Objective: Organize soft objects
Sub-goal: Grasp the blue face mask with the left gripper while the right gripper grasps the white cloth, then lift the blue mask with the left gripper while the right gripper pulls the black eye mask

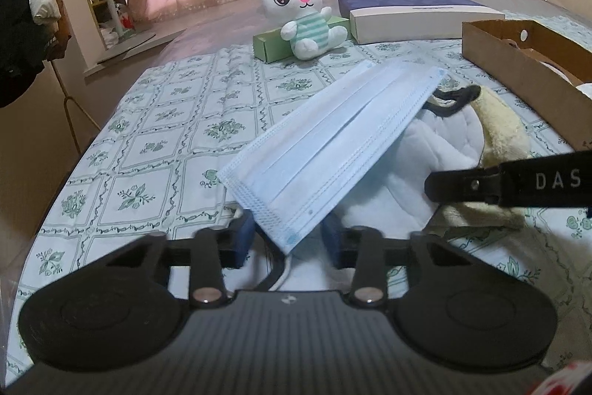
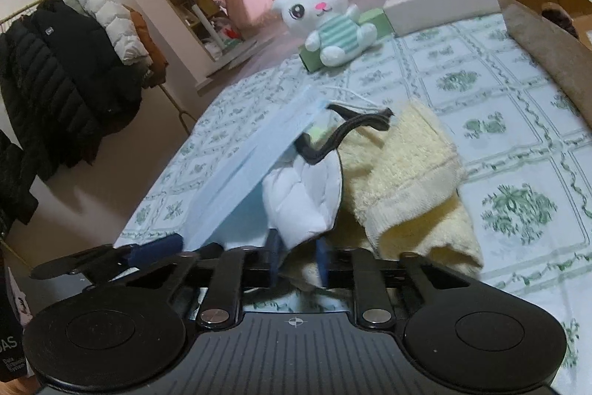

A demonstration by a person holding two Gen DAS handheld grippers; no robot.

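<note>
The left gripper (image 1: 288, 239) had its blue pads on either side of the near corner of a blue mask (image 1: 329, 150), the jaws fairly narrow — whether they actually pinched the corner could not be told. The mask slanted up and away from that corner, leaning over a white padded cloth (image 1: 436, 143) with a black strap (image 1: 455, 97). A yellow towel (image 1: 503, 136) lay bunched just beside and partly under the cloth.

The right gripper (image 2: 296, 265) stood nearly closed, its pads clamping the near tip of the white padded cloth (image 2: 303, 195). In that view the towel (image 2: 410, 180) sat to the right, touching the cloth, and the mask (image 2: 251, 169) leaned against the cloth's left side.

All of it lay on a bed sheet (image 1: 155, 143) printed in green squares. Farther back a white plush rabbit (image 1: 303, 13) sat upright against a green box (image 1: 273, 43), with a flat white-and-blue box (image 1: 418, 17) to its right — and a brown cardboard box (image 1: 525, 73) stood open at the right edge
</note>
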